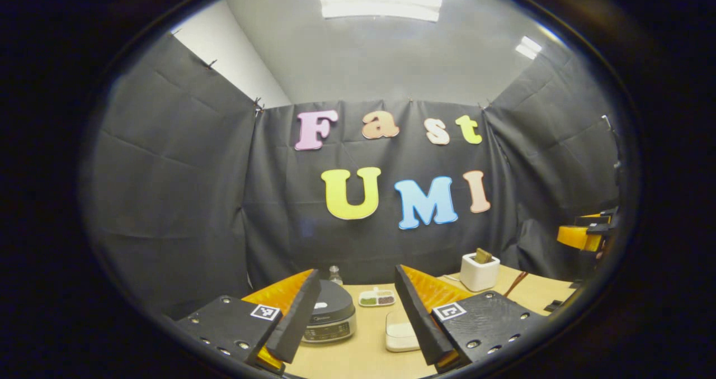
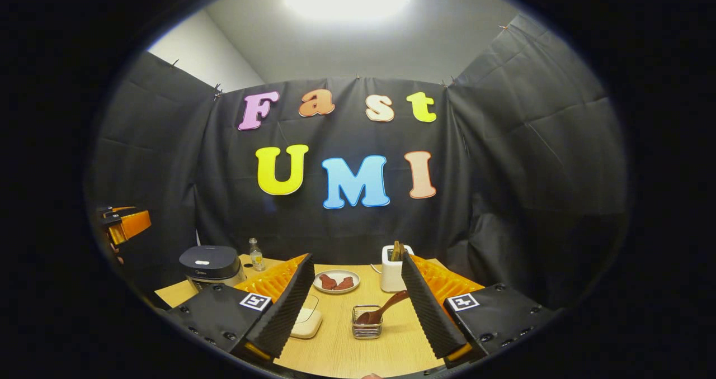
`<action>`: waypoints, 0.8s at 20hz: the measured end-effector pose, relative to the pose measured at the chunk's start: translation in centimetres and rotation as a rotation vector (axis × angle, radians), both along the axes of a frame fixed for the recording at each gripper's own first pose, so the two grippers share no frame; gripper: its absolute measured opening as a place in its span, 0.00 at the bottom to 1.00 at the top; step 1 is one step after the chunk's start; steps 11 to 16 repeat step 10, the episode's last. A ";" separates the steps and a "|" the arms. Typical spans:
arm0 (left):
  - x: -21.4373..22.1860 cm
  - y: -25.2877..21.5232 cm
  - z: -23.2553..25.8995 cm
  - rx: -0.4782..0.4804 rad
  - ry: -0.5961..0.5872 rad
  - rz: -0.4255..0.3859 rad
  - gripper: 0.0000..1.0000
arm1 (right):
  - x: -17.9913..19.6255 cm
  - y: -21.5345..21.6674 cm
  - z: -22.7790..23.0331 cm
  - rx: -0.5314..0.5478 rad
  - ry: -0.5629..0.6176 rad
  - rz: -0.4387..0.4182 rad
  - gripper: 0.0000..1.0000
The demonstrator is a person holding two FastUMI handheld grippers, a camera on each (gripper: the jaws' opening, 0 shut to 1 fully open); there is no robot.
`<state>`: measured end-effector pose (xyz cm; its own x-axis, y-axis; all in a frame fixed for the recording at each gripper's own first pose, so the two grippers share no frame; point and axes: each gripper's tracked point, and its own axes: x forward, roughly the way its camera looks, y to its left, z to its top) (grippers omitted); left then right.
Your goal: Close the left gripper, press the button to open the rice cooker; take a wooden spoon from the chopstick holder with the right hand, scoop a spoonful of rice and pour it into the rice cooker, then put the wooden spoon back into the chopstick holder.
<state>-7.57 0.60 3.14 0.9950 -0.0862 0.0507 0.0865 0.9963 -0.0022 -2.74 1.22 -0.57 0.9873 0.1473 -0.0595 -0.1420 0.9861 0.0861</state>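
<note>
Nothing had been touched yet: the left gripper (image 1: 358,317) hung released above the table (image 1: 358,356), fingers spread wide, with the rice cooker (image 1: 330,314) shut just beyond them. The right gripper (image 2: 358,306) was likewise released, the wooden spoon (image 2: 383,311) resting in its wire chopstick holder (image 2: 366,326) ahead. To my eye, the left needed clenching first, then lowering onto the cooker's button.

Dark-lidded silver rice cooker (image 1: 329,318), brown wooden spoon (image 2: 382,312), white chopstick holder (image 2: 392,270), tan table (image 2: 347,345)
</note>
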 end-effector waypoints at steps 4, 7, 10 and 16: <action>-0.1 -0.2 0.5 -0.006 -0.016 0.003 0.82 | 0.0 -0.3 0.6 -0.007 -0.016 -0.003 0.98; -0.1 -0.3 0.7 -0.009 -0.022 0.007 0.82 | -0.1 -0.7 0.6 -0.005 -0.021 -0.008 0.98; -0.2 -0.4 0.8 -0.010 -0.024 0.011 0.82 | 0.0 -1.0 0.7 -0.008 -0.024 -0.012 0.99; -0.2 -0.4 0.8 -0.010 -0.024 0.011 0.82 | 0.0 -1.0 0.7 -0.008 -0.024 -0.012 0.99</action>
